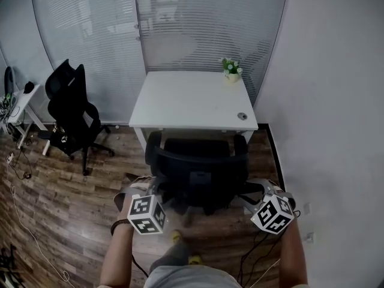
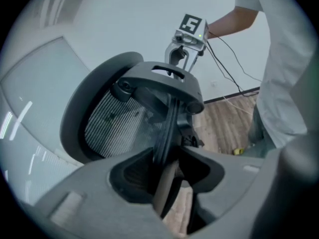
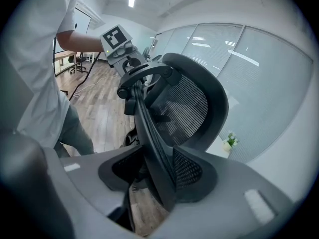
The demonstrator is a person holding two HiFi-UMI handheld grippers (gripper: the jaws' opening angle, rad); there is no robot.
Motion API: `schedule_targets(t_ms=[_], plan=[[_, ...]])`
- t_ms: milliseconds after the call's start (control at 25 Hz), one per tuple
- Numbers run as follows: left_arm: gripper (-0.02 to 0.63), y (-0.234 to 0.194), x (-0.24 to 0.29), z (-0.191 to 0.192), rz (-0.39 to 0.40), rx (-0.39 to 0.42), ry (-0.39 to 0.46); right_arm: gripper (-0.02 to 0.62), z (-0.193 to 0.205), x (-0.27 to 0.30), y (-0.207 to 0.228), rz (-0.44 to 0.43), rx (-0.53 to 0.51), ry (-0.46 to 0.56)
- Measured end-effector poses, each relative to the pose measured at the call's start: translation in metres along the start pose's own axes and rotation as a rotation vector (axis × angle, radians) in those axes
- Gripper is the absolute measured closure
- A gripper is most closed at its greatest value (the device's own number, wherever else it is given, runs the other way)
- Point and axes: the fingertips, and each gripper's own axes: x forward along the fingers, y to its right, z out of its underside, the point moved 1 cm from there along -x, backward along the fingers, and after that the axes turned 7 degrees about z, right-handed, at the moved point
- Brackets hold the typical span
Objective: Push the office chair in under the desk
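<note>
- The chair [image 1: 198, 167] is standing right in front of both grippers. Its seat looks like it is starting to go under the desk [image 1: 192, 101].
- The left gripper [image 2: 167, 183] is sitting open around the thin edge of the chair's back, not squeezing it. The right gripper [image 3: 154, 183] is doing the same on the other side.
- I think loose jaws could be slipping off that thin edge during a push.
- A harder push on one side could be turning the wheeled chair and bumping an arm rest [image 1: 153, 144] into the desk, shaking the plant [image 1: 231, 69] far ahead of the right gripper.
- Cables [image 1: 258, 251] are lying below the right gripper and could be catching a foot.
- The wood floor [image 1: 78, 209] is looking smooth.
- A white wall [image 1: 324, 101] is running beside the right gripper, blinds [image 1: 198, 23] are hanging past the desk, and a second chair [image 1: 72, 113] is standing well left of the left gripper.
</note>
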Motion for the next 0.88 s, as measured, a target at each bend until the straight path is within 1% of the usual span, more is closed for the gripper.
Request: schedule_targets(t_ms=[120,320,560,640,760,840,880], plan=[[0.440,-0.002,0.000,0.001,-0.014,0.000,0.006,0.410,-0.002,0.001,0.000,0.012,0.006,0.014],[0.414,-0.006,0.002,0.002,-0.087,0.012,0.015,0.410,-0.002,0.005,0.003,0.035,0.009,0.022],[0.393,-0.009,0.000,0.001,-0.143,0.006,0.043,0.406,-0.004,0.003,0.005,0.103,0.013,0.032],[0.385,-0.009,0.000,0.001,-0.162,-0.018,0.050,0.403,-0.003,0.001,0.005,0.136,0.014,0.037],[0.379,-0.009,-0.004,0.001,-0.202,-0.086,0.074,0.402,-0.002,-0.004,0.005,0.199,0.023,0.038],[0.371,-0.008,-0.010,0.000,-0.246,-0.132,0.103,0.403,-0.002,-0.010,0.004,0.256,0.053,0.061],[0.371,-0.007,-0.015,-0.001,-0.268,-0.159,0.123,0.403,-0.003,-0.014,0.003,0.282,0.084,0.085]])
